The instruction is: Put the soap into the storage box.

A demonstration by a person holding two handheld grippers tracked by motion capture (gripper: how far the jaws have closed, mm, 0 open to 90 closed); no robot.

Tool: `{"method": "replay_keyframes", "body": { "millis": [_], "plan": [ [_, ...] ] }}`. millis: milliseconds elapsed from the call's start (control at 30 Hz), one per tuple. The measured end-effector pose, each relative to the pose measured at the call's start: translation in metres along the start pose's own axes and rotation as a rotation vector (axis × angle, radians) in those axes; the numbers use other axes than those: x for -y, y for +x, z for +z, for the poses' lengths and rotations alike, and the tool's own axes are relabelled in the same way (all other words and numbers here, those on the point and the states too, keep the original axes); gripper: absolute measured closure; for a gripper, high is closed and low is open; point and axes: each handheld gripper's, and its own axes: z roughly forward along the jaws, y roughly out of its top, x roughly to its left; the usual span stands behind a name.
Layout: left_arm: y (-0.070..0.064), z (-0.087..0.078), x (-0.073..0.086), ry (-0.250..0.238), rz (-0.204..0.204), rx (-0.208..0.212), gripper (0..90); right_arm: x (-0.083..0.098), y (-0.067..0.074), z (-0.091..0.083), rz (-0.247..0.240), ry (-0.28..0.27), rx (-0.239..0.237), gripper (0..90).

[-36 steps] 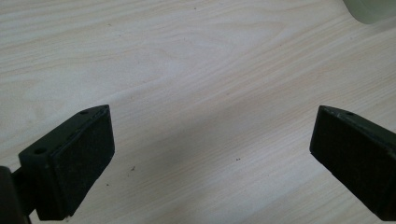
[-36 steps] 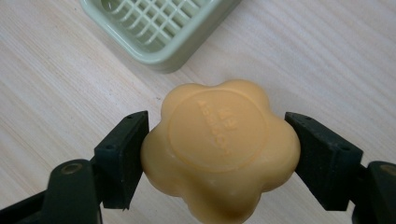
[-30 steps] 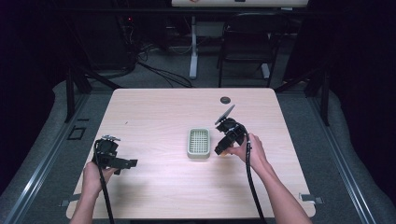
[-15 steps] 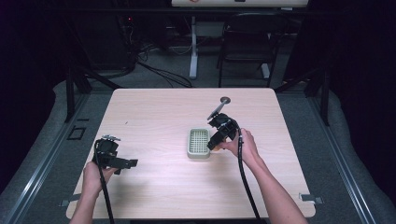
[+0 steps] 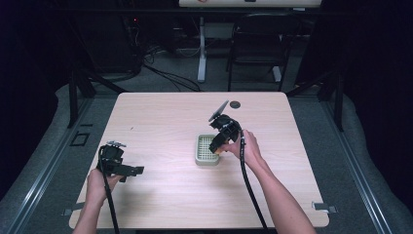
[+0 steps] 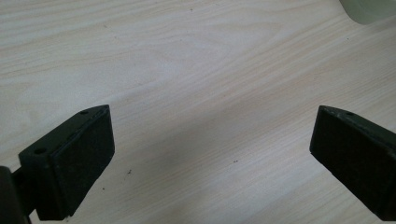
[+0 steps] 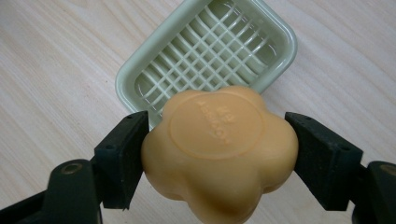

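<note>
Gripping orange flower-shaped soap (image 7: 219, 151) in right hand-held gripper (image 7: 219, 158), just above green soap dish (image 7: 205, 56); embossed lettering unreadable. Left hand-held gripper (image 6: 210, 154) gaping over bare counter (image 6: 187, 70).

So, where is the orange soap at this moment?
In the right gripper view the orange soap is clamped between the right gripper jaws, near the edge of the green soap dish, right of the table's middle.

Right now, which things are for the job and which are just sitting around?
For the job: orange flower-shaped soap, clamped in the right gripper; green soap dish.

Just there: left gripper, open and holding nothing; small dark round thing at the table's far edge.
</note>
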Motion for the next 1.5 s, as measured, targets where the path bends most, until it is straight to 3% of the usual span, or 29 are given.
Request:
{"method": "replay_keyframes", "body": {
  "millis": [433,533,567,1167,1267,1333,1433,1500],
  "plan": [
    [-0.001,0.001,-0.001,0.001,0.002,0.003,0.0,-0.012,0.000,0.014,0.001,0.000,-0.009,24.4],
    [-0.001,0.001,-0.001,0.002,0.003,0.004,0.0,-0.013,0.000,0.019,0.025,-0.033,-0.016,24.4],
    [-0.001,0.001,-0.001,0.002,0.002,0.004,0.0,-0.014,-0.001,0.019,0.010,-0.011,-0.017,24.4],
    [-0.001,0.002,-0.002,0.005,0.006,0.006,0.0,-0.025,0.004,0.031,0.054,-0.131,-0.031,24.4],
    [-0.002,0.002,-0.002,0.001,0.007,0.006,0.0,-0.026,0.002,0.032,0.044,-0.136,-0.024,24.4],
    [-0.001,0.002,-0.002,0.005,0.008,0.012,0.0,-0.026,0.003,0.035,0.079,-0.179,-0.035,24.4],
    [-0.002,0.003,-0.003,0.007,0.012,0.009,0.0,-0.027,0.001,0.036,0.054,-0.174,-0.030,24.4],
    [-0.002,0.003,-0.003,0.008,0.011,0.009,0.0,-0.028,0.001,0.037,0.065,-0.184,-0.031,24.4]
  ]
}}
